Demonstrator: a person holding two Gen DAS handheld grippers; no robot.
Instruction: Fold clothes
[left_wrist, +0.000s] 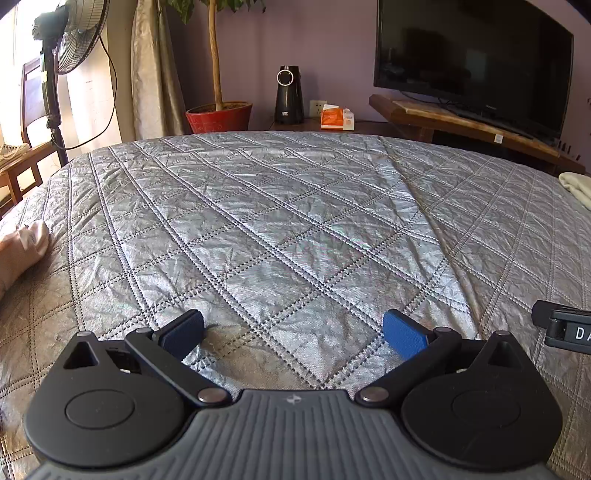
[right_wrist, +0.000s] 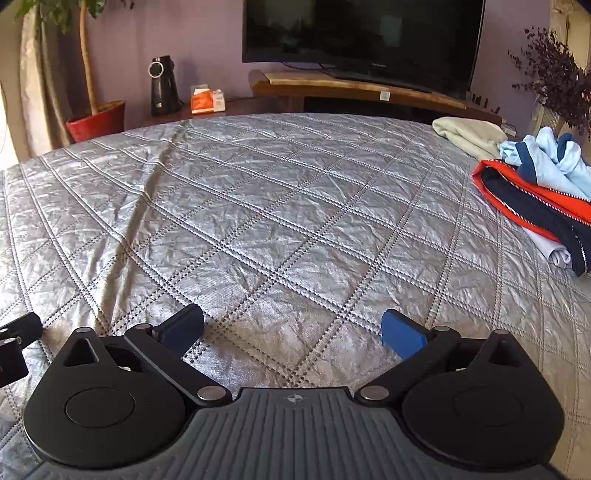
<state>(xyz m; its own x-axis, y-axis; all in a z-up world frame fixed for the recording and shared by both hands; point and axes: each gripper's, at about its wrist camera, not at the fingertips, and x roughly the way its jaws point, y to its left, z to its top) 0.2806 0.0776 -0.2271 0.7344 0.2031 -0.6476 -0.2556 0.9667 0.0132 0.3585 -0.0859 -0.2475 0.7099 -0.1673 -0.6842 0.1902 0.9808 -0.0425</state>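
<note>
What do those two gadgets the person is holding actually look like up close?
Both look alike. The left gripper and the right gripper each have a grey ribbed body with a small emblem, two round black discs at the sides, black link arms on silver pivot pins, and two blue-padded fingers. A black part with white lettering shows at the left view's right edge. No cables or sleeves show.

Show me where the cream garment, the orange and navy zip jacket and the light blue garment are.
cream garment (right_wrist: 469, 134), right wrist view, middle of the fabric
orange and navy zip jacket (right_wrist: 524, 199), right wrist view, navy panel
light blue garment (right_wrist: 546, 162), right wrist view, pale front
</note>
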